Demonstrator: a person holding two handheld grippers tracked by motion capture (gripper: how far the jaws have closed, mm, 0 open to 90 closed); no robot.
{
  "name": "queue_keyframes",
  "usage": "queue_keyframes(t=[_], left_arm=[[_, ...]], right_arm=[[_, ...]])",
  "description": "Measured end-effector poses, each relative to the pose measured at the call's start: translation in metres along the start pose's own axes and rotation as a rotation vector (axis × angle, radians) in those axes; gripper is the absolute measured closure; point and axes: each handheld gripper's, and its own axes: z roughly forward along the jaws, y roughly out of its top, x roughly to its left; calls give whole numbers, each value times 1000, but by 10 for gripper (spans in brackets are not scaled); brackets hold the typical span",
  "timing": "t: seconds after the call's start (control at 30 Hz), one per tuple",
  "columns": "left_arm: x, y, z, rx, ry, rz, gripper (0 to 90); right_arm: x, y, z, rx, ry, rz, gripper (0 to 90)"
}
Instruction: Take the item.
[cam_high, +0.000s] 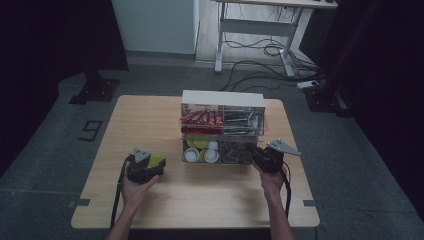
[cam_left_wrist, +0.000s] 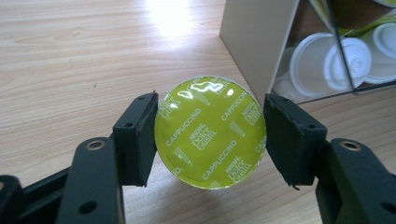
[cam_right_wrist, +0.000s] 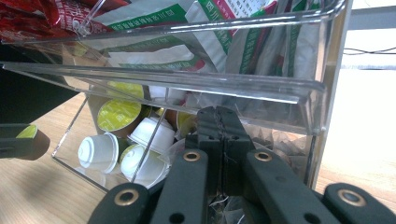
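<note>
A lime-green coffee capsule (cam_left_wrist: 210, 133) with a "Cappuccino" foil lid sits between the pads of my left gripper (cam_left_wrist: 211, 136), just above the wooden table. Both pads press on its rim. From above, this gripper (cam_high: 155, 163) hangs left of the clear organizer (cam_high: 222, 100). My right gripper (cam_right_wrist: 219, 122) is shut, jaws together with nothing visible between them, its tips at the organizer's lower compartment under a raised clear flap (cam_right_wrist: 163, 83). In the high view it (cam_high: 256, 154) is at the organizer's front right corner.
The lower compartment holds white capsules (cam_right_wrist: 100, 151) and green ones (cam_right_wrist: 119, 114). Red packets (cam_right_wrist: 28, 14) and green-and-white sachets (cam_right_wrist: 210, 37) fill the upper tier. The table (cam_high: 200, 200) stretches bare toward the person. A white desk frame and cables stand beyond.
</note>
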Motion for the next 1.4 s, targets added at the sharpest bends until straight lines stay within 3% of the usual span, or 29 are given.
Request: queue_keyframes(t=[0.47, 0.9, 1.17, 1.4], left_arm=[[14, -11, 12, 65, 43, -14, 384], [12, -14, 24, 123, 49, -6, 383], [14, -13, 23, 122, 52, -7, 343], [16, -11, 5, 60, 43, -31, 281]], right_arm=[[-2, -1, 2, 6, -2, 1, 885], [-1, -2, 3, 6, -2, 5, 885], [-2, -2, 3, 8, -1, 5, 885], [-2, -3, 3, 10, -2, 6, 885]])
